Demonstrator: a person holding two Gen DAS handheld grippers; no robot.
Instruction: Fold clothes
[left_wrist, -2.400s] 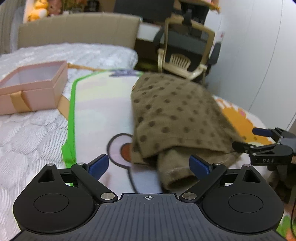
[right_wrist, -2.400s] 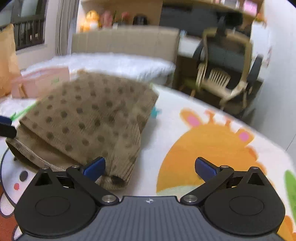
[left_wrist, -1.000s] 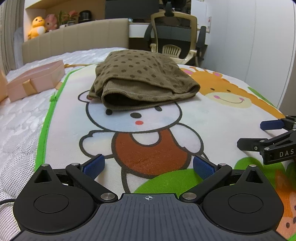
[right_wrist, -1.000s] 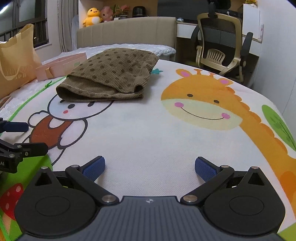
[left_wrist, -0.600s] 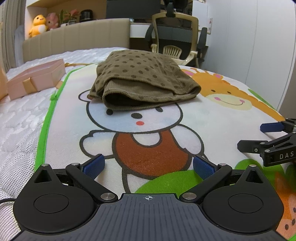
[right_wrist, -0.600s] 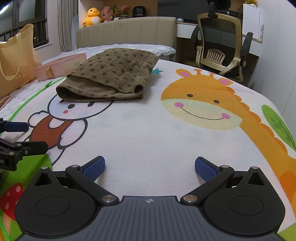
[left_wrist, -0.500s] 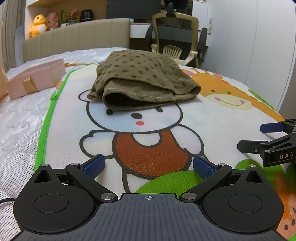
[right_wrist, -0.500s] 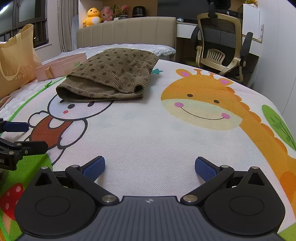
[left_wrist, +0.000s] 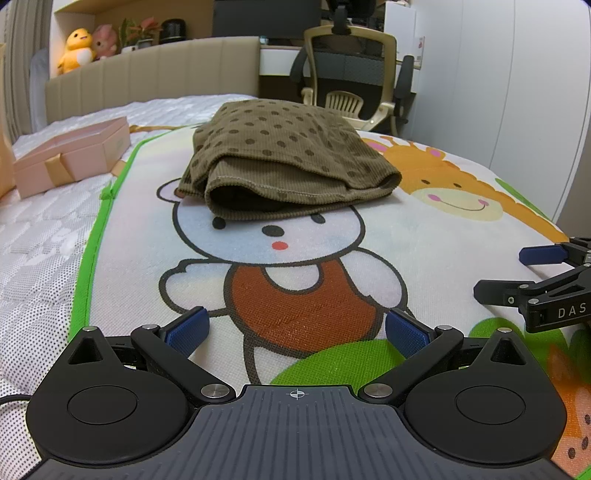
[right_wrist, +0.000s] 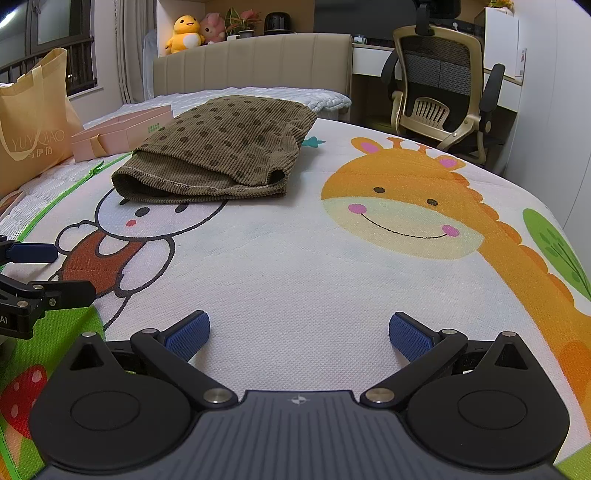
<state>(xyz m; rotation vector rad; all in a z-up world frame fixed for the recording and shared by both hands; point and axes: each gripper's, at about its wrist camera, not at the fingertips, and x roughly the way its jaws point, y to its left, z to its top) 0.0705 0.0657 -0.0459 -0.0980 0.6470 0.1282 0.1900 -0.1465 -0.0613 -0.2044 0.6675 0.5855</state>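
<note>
The brown dotted cloth (left_wrist: 284, 162) lies folded on the cartoon mat (left_wrist: 314, 258) on the bed, over the top of the bear's head. Both grippers are well apart from it and hold nothing. The left gripper (left_wrist: 295, 332) has its jaws spread wide, and so does the right gripper (right_wrist: 299, 332). A pink box (left_wrist: 70, 155) sits open on the bed beside the mat; what is in it cannot be seen. A tan bag (right_wrist: 33, 118) stands near the box.

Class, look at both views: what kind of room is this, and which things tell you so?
Most likely a bedroom: a padded headboard, a quilted mattress under the cartoon mat, and soft toys on the shelf.
</note>
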